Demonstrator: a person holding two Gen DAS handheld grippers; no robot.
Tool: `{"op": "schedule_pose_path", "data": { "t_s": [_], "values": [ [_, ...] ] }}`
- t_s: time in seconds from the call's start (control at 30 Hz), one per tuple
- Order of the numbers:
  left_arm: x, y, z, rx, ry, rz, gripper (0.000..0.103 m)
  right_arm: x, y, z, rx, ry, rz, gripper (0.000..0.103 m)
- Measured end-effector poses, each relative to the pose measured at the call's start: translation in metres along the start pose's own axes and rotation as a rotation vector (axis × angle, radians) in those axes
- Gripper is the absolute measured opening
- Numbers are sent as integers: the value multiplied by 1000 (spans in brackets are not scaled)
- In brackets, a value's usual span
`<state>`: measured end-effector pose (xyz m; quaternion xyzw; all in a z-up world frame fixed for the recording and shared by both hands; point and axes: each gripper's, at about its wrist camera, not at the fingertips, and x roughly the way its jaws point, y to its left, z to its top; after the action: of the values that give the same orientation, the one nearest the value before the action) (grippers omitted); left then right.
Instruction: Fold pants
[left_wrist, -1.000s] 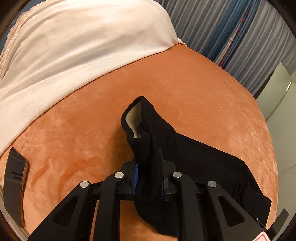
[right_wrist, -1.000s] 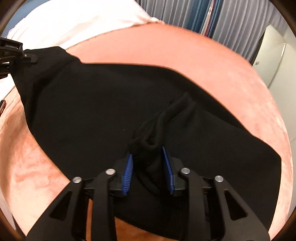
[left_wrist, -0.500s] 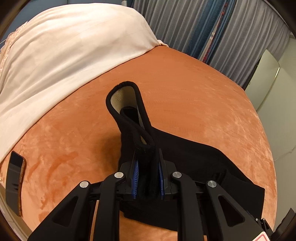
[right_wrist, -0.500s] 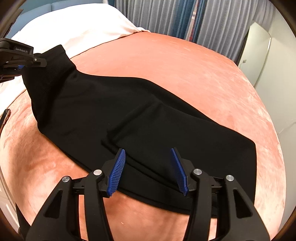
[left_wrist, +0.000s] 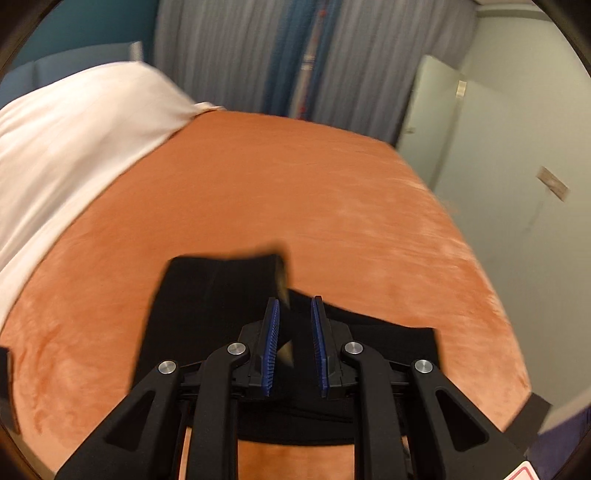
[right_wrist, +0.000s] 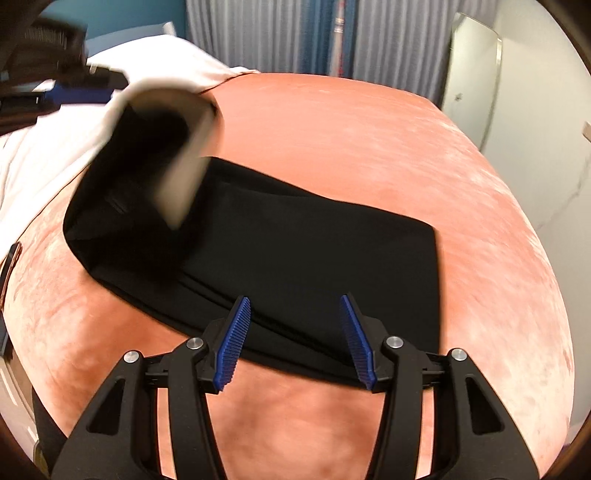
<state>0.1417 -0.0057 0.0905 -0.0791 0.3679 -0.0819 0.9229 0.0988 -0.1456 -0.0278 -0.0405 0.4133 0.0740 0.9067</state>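
the black fleece-lined pants (right_wrist: 295, 254) lie on the orange velvety bedspread (right_wrist: 369, 140), already doubled into a long band that runs from the near edge of the bed up toward the left. the far end, with its pale lining (right_wrist: 184, 177) showing, is blurred in the right wrist view and looks lifted or flopping; i cannot tell whether it has settled. in the left wrist view that end (left_wrist: 221, 288) shows as a flat dark panel just ahead of the left tongs (left_wrist: 294, 314).

the left tongs are parted a little, with no cloth pinched between the blue pads (left_wrist: 271, 332); a blurred pale scrap sits in the gap. the right tongs (right_wrist: 295, 314) are spread wide above the near edge of the pants, touching nothing that i can see.

this looks like the moment of letting go at the end of one fold. the next move probably calls for taking one short end with both tongs and carrying it across to the other, edges matched. beyond lie a white sheet (left_wrist: 74, 147) and grey curtains (left_wrist: 229, 48).
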Motion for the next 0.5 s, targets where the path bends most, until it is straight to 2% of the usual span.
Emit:
{"op": "schedule_pose_path", "data": {
  "t_s": [0.13,0.23,0.27,0.3,0.37,0.43,0.5],
  "values": [
    [0,-69,-8,87,13,-82,15,-7,-43,-16,69,5,-26,49],
    [5,-102,-17,113,43,-127,20,-14,-76,-29,121,6,-42,49],
    [7,-106,-21,114,51,-127,28,-16,-84,-34,137,4,-42,49],
    [10,-106,-27,104,61,-114,47,-20,-93,-39,158,1,-42,49],
    [11,-96,-34,76,53,-87,68,-26,-110,-50,186,-1,-44,50],
    [11,-75,-44,57,20,8,70,-30,-128,-61,204,-2,-54,50],
    [12,-54,-54,79,4,119,77,-35,-144,-72,230,-2,-60,53]
  ]
}}
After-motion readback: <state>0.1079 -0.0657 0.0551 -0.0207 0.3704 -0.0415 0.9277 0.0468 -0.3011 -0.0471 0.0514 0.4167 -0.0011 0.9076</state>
